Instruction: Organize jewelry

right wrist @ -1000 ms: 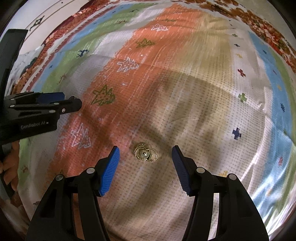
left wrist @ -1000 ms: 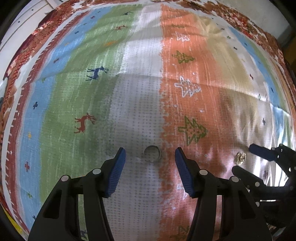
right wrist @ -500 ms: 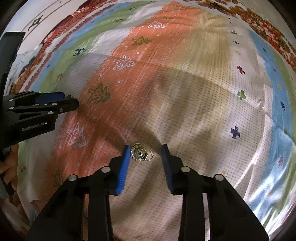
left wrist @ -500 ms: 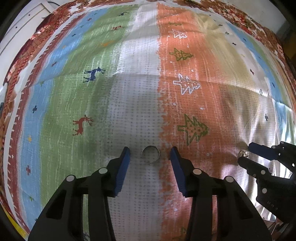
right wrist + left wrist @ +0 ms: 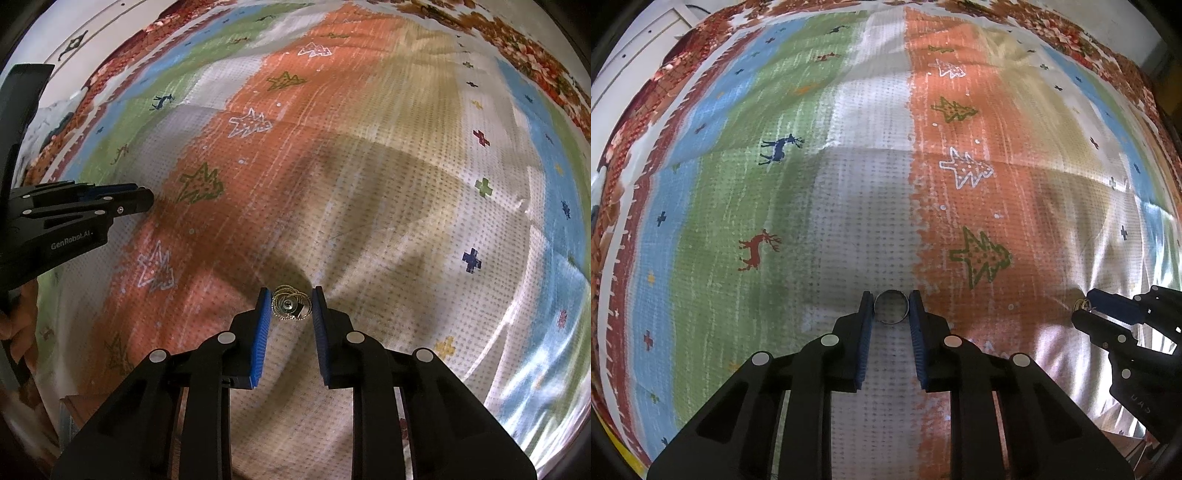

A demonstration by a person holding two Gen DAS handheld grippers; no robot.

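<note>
We have the left tongs point(image 5: 891, 309) pinched on a plain silver metal ring point(image 5: 891, 312), each blue ribbed pad touching one side of the band, which lies on the grey stripe of the striped, tree-and-deer patterned cloth point(image 5: 960, 110) over the tabletop. Our right tongs point(image 5: 290, 306) are drawn in around a small gold-toned filigree cluster of loops with a silver stud at its centre point(image 5: 290, 305), sitting on the pale dotted part of the cloth point(image 5: 406, 184); the pads look to be touching its edges, so we judge it gripped, though contact on the right side is hard to confirm.

The risks, as we see them:

- The ring is thin, round and hard. Held only at two points across its width, it may pivot or squirt out when we lift, especially if the pads squeeze unevenly.
- The gold piece looks light and made of open wirework. Too much pressure could bend it; too little, and it drops back.
- The cloth is loose and wrinkled around the right tongs. A pad tip could catch the fabric and drag it along, shifting the other piece.
- With both pieces lifted at once, our attention is split between the two.
</note>
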